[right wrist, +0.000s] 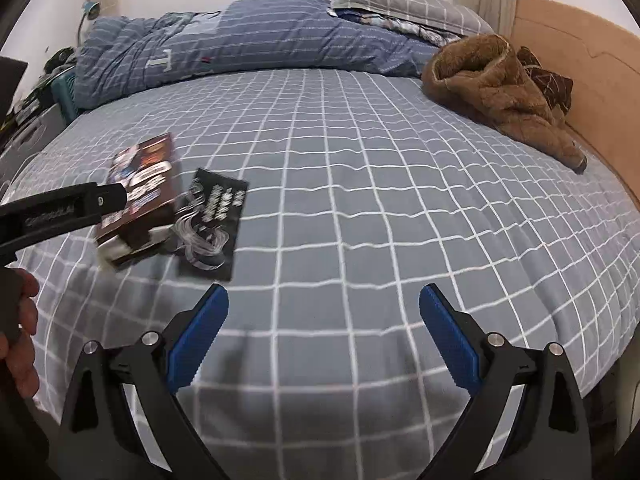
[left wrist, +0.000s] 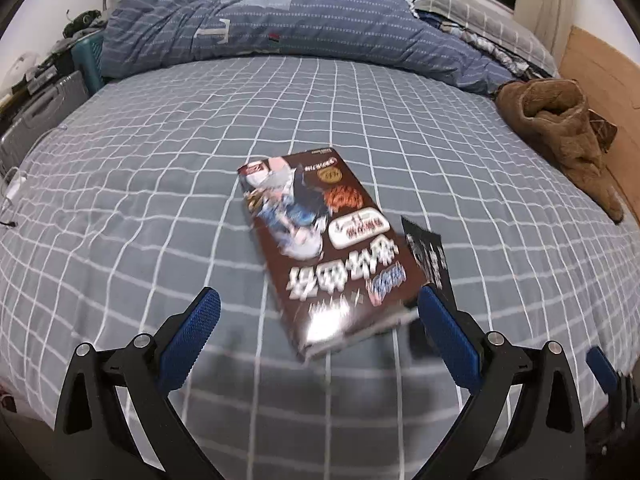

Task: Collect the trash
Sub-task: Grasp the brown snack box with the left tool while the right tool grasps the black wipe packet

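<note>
- The flat black foil wrapper with white print, the trash here, lies on the bed just beside the right edge of a glossy brown paperback book with a cartoon cover; whether the two touch is unclear.
- The left gripper hovers low over the near end of the book, its blue ribbed pads spread wide and holding nothing; the right pad sits near the book's near right corner and the wrapper's lower end.
- The right gripper is also spread wide and empty, above bare sheet to the right of the wrapper and apart from it.
- Both objects rest on the grey bed sheet with a white grid.
- Farther back, a crumpled brown fleece garment lies near the wooden headboard.
- A bunched blue striped duvet runs along the far side, with a grey checked pillow next to it.
</note>
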`<state>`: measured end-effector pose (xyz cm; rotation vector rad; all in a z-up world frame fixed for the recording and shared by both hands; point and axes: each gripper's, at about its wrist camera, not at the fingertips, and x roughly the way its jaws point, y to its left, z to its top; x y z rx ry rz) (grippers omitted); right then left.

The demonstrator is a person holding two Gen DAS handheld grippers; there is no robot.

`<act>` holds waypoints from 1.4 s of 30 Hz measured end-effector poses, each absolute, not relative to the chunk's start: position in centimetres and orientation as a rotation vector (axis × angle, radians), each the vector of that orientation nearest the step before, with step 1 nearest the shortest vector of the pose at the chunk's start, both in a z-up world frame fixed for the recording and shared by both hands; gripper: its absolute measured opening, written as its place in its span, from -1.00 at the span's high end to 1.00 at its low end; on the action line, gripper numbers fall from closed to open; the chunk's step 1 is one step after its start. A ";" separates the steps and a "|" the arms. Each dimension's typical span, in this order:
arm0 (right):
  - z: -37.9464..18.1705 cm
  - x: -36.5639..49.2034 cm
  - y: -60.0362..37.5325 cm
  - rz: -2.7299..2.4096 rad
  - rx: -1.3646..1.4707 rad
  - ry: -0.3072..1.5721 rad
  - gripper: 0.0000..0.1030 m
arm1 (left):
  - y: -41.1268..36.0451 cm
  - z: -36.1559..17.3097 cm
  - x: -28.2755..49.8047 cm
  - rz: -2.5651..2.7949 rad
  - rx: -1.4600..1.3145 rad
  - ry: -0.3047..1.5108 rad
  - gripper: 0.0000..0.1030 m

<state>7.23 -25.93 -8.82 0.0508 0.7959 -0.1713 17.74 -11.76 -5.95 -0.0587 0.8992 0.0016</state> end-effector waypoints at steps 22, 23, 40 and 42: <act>-8.3 10.4 -26.3 -0.173 0.069 0.802 -0.79 | -13.6 -9.4 23.4 0.106 -0.017 0.939 -0.91; -8.2 10.5 -26.2 -0.173 0.067 0.802 -0.79 | -13.4 -9.6 23.4 0.100 -0.020 0.943 -0.90; -9.7 16.4 -19.6 -0.096 0.048 0.863 -0.79 | -5.5 -7.4 20.4 0.025 -0.050 0.892 -0.84; -10.1 17.2 -19.0 -0.095 0.062 0.873 -0.79 | -4.7 -7.1 20.0 0.026 -0.034 0.882 -0.84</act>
